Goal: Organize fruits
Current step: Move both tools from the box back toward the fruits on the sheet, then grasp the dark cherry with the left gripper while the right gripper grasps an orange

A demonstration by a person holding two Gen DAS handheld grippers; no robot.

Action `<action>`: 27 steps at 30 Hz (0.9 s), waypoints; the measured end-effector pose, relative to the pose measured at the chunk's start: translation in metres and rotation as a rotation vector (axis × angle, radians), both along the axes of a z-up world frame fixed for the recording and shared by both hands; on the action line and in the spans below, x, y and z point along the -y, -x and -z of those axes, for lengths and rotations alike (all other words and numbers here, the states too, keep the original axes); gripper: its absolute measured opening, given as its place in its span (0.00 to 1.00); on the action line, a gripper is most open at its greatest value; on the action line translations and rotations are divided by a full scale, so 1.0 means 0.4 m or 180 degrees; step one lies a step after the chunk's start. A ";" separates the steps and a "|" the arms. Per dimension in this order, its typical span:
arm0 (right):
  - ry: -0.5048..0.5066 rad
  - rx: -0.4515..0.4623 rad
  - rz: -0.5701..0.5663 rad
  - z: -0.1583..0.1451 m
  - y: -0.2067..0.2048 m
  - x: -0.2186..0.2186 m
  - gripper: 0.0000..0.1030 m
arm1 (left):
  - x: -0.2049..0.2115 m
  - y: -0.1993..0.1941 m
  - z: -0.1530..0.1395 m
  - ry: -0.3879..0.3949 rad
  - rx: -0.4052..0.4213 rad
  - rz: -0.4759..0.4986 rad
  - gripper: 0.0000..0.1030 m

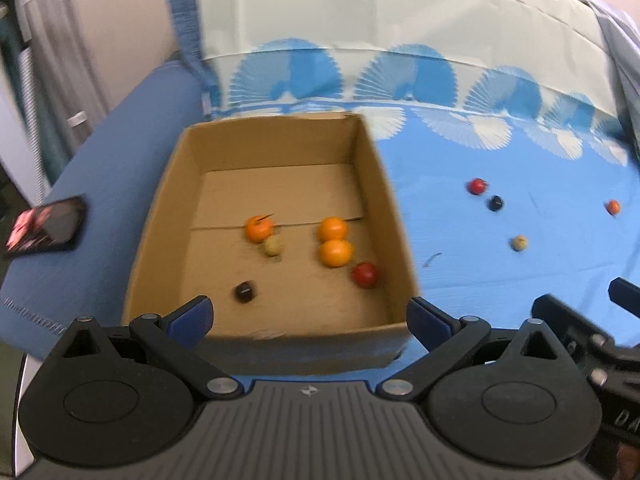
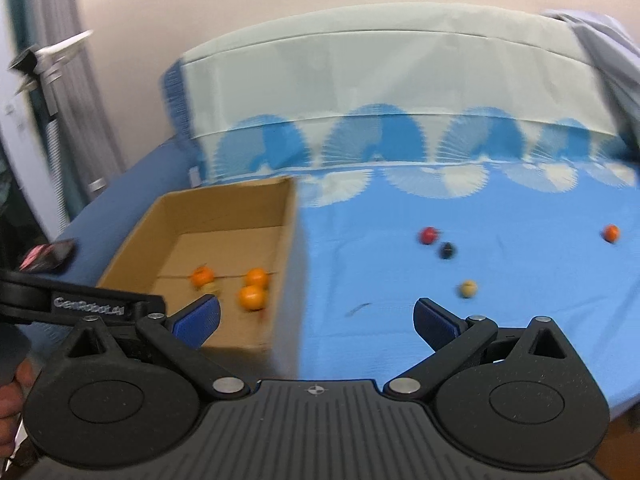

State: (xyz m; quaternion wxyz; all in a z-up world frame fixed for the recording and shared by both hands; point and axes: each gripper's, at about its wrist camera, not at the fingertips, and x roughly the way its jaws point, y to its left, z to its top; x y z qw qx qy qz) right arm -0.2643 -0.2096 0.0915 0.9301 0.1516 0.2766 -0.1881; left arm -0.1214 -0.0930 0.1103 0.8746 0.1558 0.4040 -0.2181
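An open cardboard box (image 1: 384,184) (image 2: 286,224) sits on the blue cloth. Inside lie three oranges (image 1: 335,252), a pale fruit (image 1: 273,246), a red fruit (image 1: 364,274) and a dark fruit (image 1: 245,291). On the cloth to the right lie a red fruit (image 2: 428,235), a dark fruit (image 2: 446,250), a pale fruit (image 2: 467,289) and a small orange fruit (image 2: 611,233). My left gripper (image 1: 309,316) hangs open over the box's near wall, holding nothing. My right gripper (image 2: 316,318) is open above the cloth, right of the box, with nothing between its fingers.
A dark phone (image 1: 48,226) lies on the blue surface left of the box. A white and blue patterned cover (image 2: 380,80) rises behind. Grey bedding (image 2: 600,48) is piled at the far right. The left gripper's body (image 2: 80,300) crosses the right wrist view's left edge.
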 end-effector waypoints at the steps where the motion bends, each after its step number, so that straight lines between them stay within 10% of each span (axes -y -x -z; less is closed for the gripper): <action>1: 0.0004 -0.0001 0.0085 0.004 0.008 0.027 0.99 | 0.030 -0.001 0.003 0.0000 -0.0020 0.0059 1.00; 17: 0.0229 -0.0095 0.1774 0.123 0.149 0.675 0.99 | 0.608 -0.149 0.163 0.0201 -0.0479 0.0664 1.00; 27: -0.0019 -0.0263 0.2488 0.344 0.079 1.136 0.99 | 0.838 -0.320 0.367 0.0113 -0.0826 0.0499 1.00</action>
